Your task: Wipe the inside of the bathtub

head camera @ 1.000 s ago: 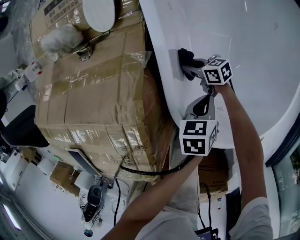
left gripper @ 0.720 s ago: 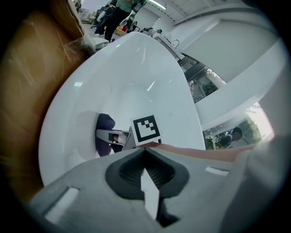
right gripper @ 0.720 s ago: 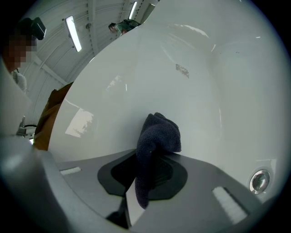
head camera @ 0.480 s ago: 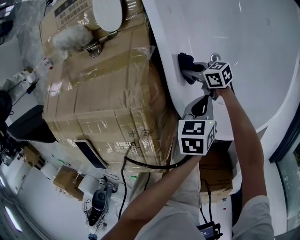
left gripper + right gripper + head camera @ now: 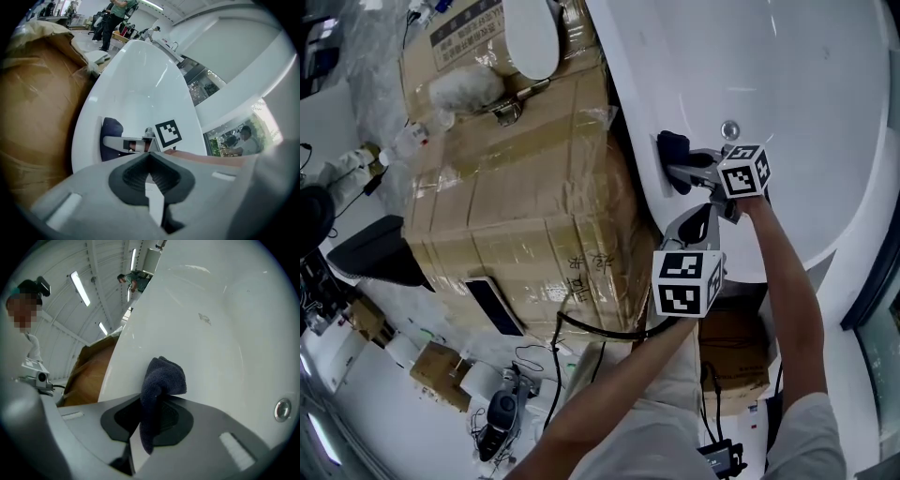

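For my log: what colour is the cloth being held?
The cloth is dark navy; the right gripper view shows it best.

right hand-held gripper (image 5: 671,167) clamped on a cloth (image 5: 673,148), arm outstretched; left hand-held gripper (image 5: 701,216) closed, empty

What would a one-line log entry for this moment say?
right gripper: shut on cloth | cloth: against tub wall near rim | left gripper: shut, empty

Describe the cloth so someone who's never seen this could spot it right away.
Find the big white bathtub beside the cardboard box. On its inner wall, near the rim next to the box, the right gripper holds a small cloth against the white surface. It is the only dark navy, fluffy thing on the tub.
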A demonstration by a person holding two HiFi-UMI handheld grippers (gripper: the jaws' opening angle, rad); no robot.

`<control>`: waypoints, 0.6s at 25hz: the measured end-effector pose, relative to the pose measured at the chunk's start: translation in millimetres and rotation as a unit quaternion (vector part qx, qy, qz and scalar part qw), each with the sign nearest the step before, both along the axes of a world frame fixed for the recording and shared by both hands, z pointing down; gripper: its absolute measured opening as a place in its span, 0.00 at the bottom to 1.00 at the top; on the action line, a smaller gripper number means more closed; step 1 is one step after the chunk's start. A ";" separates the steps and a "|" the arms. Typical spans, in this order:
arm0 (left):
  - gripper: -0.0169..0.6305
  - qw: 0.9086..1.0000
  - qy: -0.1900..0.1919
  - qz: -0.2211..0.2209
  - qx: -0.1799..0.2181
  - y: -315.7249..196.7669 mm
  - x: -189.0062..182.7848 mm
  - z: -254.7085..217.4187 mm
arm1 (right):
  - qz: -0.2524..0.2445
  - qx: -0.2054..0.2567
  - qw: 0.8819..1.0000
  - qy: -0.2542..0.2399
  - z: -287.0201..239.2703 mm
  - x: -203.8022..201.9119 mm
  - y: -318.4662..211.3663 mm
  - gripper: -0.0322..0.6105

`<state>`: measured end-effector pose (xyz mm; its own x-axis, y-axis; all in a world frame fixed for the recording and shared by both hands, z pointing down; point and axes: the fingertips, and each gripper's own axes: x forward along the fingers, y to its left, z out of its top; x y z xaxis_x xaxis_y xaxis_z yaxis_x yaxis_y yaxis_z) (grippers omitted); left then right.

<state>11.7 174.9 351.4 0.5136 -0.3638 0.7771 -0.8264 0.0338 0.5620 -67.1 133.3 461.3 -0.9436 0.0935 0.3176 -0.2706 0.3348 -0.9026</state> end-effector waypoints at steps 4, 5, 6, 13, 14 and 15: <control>0.02 1.000 0.001 0.002 -0.003 -2.4 4.6 7.5 | 0.002 0.013 1.000 -0.010 -0.4 5.0 -10.8 0.13; 0.02 1.000 0.002 0.002 -0.004 -3.0 6.7 10.5 | -0.004 0.020 1.000 -0.002 4.2 6.9 -12.5 0.13; 0.02 1.000 0.002 0.003 -0.006 -3.3 9.4 13.2 | -0.008 0.023 1.000 0.006 9.6 9.4 -13.6 0.13; 0.02 1.000 0.008 0.009 -0.014 -13.3 28.9 27.6 | -0.028 0.033 0.997 0.061 51.7 33.0 -21.5 0.13; 0.02 1.000 0.009 0.009 -0.016 -14.6 31.1 29.9 | -0.035 0.033 0.997 0.067 57.6 36.3 -20.2 0.13; 0.02 1.000 0.010 0.008 -0.019 -15.9 33.0 32.5 | -0.043 0.032 0.996 0.071 63.3 39.0 -18.5 0.13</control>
<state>44.7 159.0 383.9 0.5343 -0.3256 0.7800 -0.8158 0.0427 0.5767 -28.1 114.8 524.5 -0.8781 0.1468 0.4554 -0.3625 0.4171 -0.8334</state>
